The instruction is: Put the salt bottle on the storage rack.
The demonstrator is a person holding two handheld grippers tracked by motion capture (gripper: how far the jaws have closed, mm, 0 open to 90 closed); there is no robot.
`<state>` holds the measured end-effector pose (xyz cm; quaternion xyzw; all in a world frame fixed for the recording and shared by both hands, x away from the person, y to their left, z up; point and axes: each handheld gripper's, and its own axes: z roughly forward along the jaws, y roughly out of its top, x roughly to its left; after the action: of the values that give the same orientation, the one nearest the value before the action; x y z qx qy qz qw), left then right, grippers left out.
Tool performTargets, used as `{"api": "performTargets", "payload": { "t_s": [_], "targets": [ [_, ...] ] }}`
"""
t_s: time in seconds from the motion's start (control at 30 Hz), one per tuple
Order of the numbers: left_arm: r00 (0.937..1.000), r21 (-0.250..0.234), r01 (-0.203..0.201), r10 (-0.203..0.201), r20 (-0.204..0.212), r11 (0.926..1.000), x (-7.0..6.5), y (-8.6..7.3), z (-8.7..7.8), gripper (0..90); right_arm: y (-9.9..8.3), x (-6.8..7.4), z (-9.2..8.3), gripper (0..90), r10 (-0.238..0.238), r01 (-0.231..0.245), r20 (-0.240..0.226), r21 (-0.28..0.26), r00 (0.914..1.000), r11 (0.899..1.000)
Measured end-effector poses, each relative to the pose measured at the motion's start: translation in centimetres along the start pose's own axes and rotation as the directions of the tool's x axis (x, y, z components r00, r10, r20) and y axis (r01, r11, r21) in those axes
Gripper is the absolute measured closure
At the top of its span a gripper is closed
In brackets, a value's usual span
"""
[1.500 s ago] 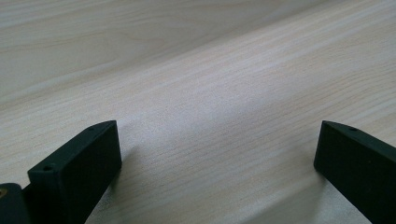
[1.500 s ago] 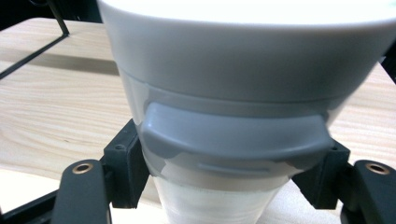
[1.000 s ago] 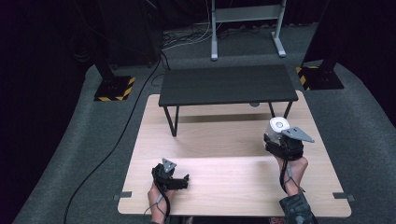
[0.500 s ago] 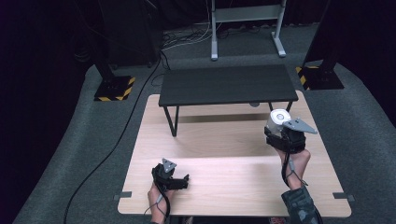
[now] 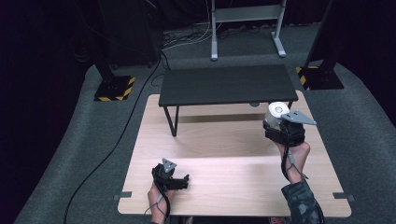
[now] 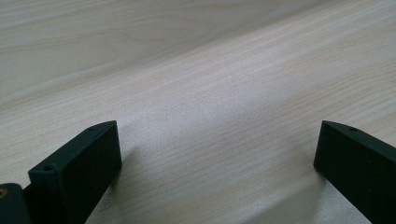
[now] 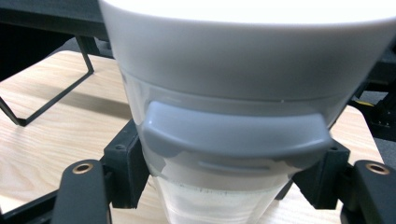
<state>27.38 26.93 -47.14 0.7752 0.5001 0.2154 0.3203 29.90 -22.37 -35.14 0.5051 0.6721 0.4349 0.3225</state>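
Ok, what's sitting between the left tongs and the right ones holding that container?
Nothing. In the high view, only bare light wooden tabletop lies between the left tongs and the right tongs, which are clamped on the white-lidded clear container.

A black shelf (image 5: 226, 85) is blocking the bench (image 5: 224, 186) at 12 o'clock; bare wood is lying open toward 6 o'clock.

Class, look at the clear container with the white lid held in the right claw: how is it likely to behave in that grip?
The container has smooth, clear walls that narrow downward, so it may be slippery. Its broad white lid and grey tab sit above the right claw, perhaps resisting downward slip. It probably is stiff: no visible denting.
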Motion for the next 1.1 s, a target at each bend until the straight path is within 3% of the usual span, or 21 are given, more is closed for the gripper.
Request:
{"api": "performTargets", "payload": {
  "t_s": [0.7,1.1],
  "targets": [
    [1.0000,0.000,-0.004,0.004,0.002,1.0000,0.0,0.0,0.0,0.2,4.1,1.0,0.5,28.9,-0.036,0.035,-0.026,-0.023,0.9990,0.999],
    [1.0000,0.001,-0.005,0.005,0.005,1.0000,0.1,0.0,0.0,0.2,6.7,1.9,1.7,28.9,-0.035,0.034,-0.042,-0.030,0.9985,0.999]
  ]
}}
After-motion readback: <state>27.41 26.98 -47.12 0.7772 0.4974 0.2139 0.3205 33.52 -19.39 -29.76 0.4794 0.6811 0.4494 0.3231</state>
